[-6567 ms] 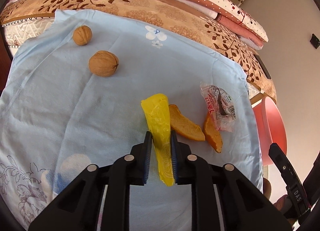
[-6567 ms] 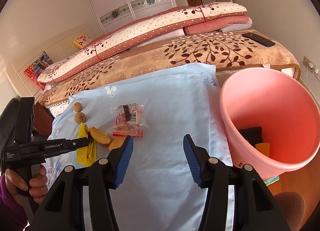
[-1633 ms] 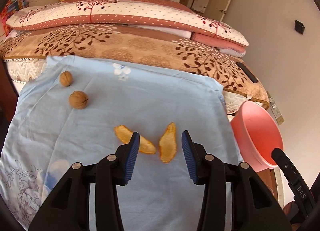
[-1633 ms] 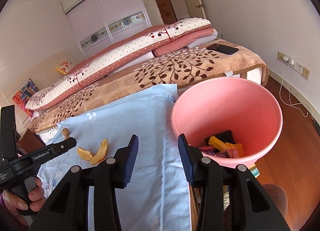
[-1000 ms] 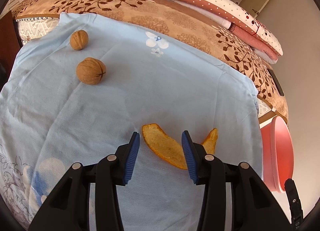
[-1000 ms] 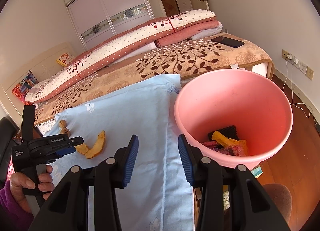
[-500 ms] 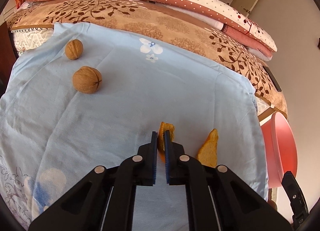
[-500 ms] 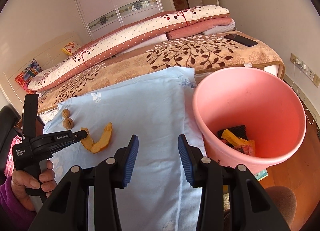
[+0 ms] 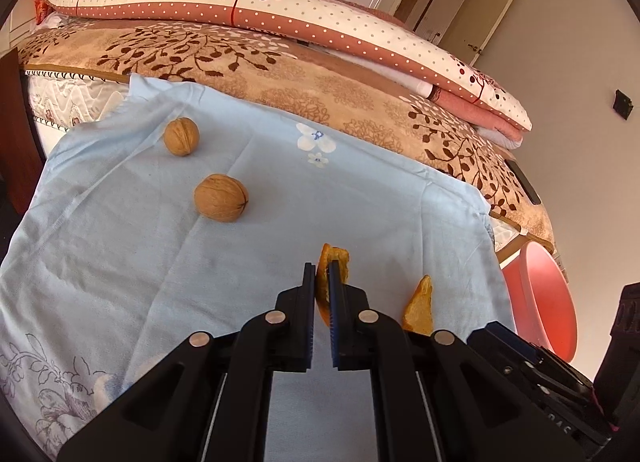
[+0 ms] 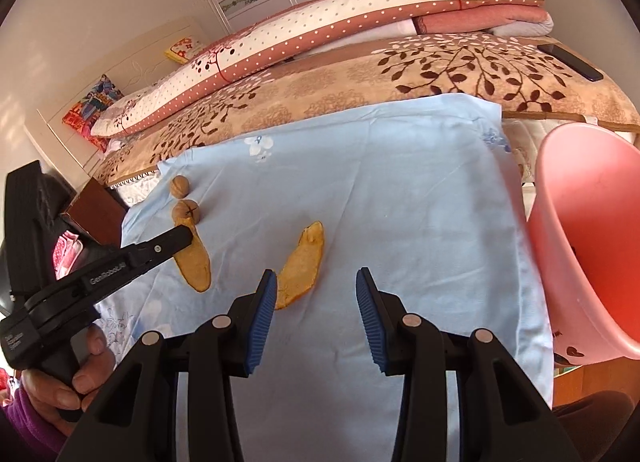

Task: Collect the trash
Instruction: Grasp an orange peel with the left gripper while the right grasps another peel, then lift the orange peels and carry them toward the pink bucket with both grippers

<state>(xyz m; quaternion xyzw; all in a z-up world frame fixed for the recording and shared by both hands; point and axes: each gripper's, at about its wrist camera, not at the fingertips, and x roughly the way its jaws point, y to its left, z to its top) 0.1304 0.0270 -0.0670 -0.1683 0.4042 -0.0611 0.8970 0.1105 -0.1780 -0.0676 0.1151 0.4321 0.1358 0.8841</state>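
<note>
On the left, two walnuts (image 9: 221, 197) lie apart on the light blue cloth (image 9: 120, 246) spread over the bed, the farther one (image 9: 181, 136) nearer the cloth's back edge. The left tongs (image 9: 321, 282) are clamped narrow on one orange peel (image 9: 338, 256), which stands edgewise between the pads; seen from the right wrist, a hand (image 10: 76, 378) grips their black handle. Just right of them a second orange peel (image 10: 301, 264) lies flat on the cloth, untouched. The right tongs (image 10: 316, 302) hang above the cloth near this second peel, jaws partly apart with nothing between them. At the far right, beside the bed, stands the pink bin (image 10: 580, 246).
</note>
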